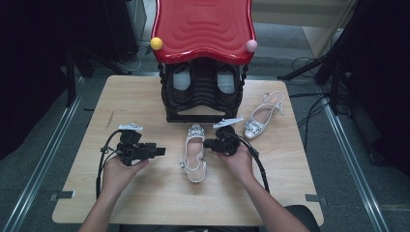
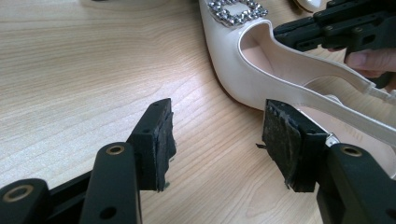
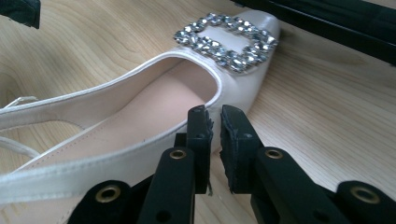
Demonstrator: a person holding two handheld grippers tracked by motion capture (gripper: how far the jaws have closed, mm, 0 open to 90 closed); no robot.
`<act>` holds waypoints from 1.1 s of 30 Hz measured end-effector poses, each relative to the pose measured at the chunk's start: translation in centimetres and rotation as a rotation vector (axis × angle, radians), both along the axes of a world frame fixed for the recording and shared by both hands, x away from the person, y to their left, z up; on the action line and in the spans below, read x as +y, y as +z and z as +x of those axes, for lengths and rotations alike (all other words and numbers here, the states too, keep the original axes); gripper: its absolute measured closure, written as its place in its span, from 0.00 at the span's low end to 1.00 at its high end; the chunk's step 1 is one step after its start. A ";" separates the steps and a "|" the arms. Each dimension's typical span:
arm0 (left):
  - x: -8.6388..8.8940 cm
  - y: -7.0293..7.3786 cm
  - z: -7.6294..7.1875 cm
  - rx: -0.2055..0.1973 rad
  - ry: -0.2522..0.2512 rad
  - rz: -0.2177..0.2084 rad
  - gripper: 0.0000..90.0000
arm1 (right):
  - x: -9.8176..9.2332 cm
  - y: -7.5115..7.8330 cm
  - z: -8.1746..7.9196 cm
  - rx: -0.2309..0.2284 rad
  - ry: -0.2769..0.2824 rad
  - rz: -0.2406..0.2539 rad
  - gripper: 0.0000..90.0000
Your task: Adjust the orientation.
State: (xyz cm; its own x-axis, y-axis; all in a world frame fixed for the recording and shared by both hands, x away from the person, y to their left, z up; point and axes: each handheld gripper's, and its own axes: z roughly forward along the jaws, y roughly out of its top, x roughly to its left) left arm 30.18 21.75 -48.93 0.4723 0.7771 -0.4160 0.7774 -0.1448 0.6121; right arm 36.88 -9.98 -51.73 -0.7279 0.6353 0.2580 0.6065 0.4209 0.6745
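So the near shoe (image 1: 195, 153) sat flat on the tabletop (image 1: 145, 193), its mate (image 1: 261, 118) off by the rack (image 1: 203, 92). Right hand-held gripper (image 1: 209, 143) was nearly closed beside its edge, gripping nothing; left hand-held gripper (image 1: 161, 151) open. Both shoes weren't racked yet.

No text, label, brand, number or sign can be read in any view; the insole of the white slingback shoe (image 2: 280, 79) bears a faint mark near the heel strap in the left gripper view, too small and blurred to make out.
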 end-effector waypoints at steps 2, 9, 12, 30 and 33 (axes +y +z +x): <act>0.1 0.0 0.1 0.001 0.001 -0.005 0.48 | -0.3 0.2 0.0 -0.005 -0.007 -0.002 0.89; 0.8 -0.3 1.2 -0.017 0.005 0.002 0.45 | -1.7 1.0 -0.6 -0.006 -0.019 0.021 0.84; 1.0 -0.5 1.6 -0.009 0.014 0.002 0.45 | -2.4 1.3 -1.2 -0.015 -0.025 0.022 0.81; 1.4 -0.9 2.7 -0.028 0.023 0.012 0.46 | -10.6 4.2 0.0 -0.043 -0.191 0.113 1.00; 1.4 -0.9 2.7 -0.030 0.023 0.014 0.46 | -12.0 4.5 0.6 -0.053 -0.236 0.124 1.00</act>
